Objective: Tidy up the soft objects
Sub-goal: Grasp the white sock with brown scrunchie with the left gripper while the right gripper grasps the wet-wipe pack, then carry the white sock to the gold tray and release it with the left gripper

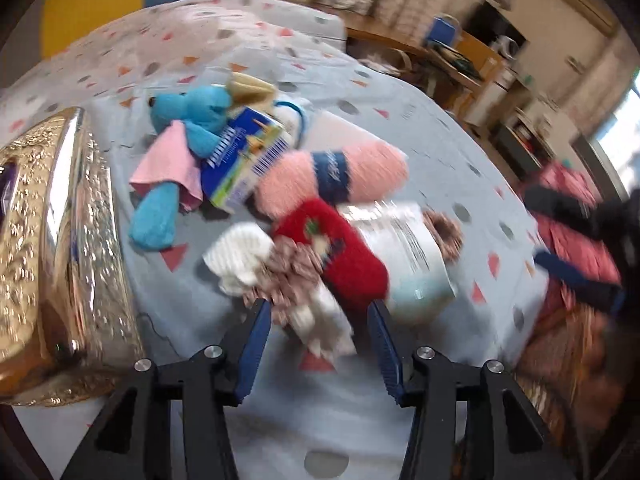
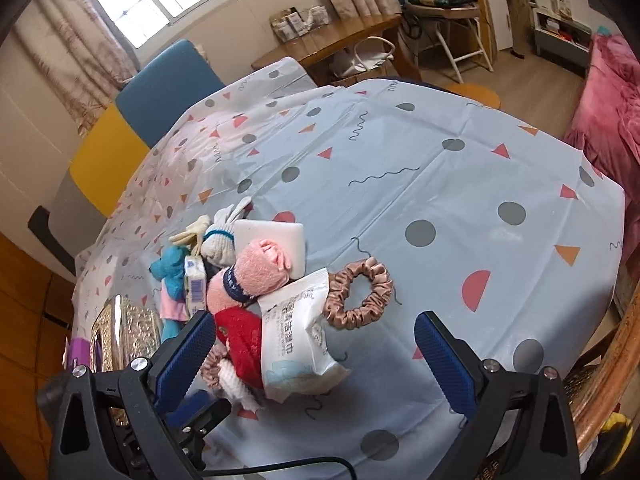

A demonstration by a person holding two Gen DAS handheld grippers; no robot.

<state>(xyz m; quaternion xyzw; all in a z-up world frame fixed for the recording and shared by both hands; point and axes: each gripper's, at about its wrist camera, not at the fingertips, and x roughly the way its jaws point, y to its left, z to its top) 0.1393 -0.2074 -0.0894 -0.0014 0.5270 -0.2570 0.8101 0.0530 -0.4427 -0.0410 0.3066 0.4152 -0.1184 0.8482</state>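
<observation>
A heap of soft things lies on the patterned tablecloth (image 2: 440, 184). In it are a pink plush pig (image 1: 332, 176) with a red garment (image 1: 336, 248), a blue plush toy (image 1: 192, 112), a white knit piece (image 1: 240, 252) and a striped scrunchie (image 1: 288, 268). My left gripper (image 1: 320, 320) is open, and the tail of the white knit piece lies between its tips, untouched by the pads. My right gripper (image 2: 316, 344) is wide open over a white wet-wipes pack (image 2: 296, 332) and the pig (image 2: 260, 268). A tan satin scrunchie (image 2: 360, 296) lies just beyond the pack.
A gold embossed box (image 1: 52, 240) stands at the left of the heap. A tissue pack (image 1: 240, 152), a white bunny toy (image 2: 224, 240) and a white block (image 2: 272, 232) lie among the toys. A pink bed (image 2: 612, 120) is on the right.
</observation>
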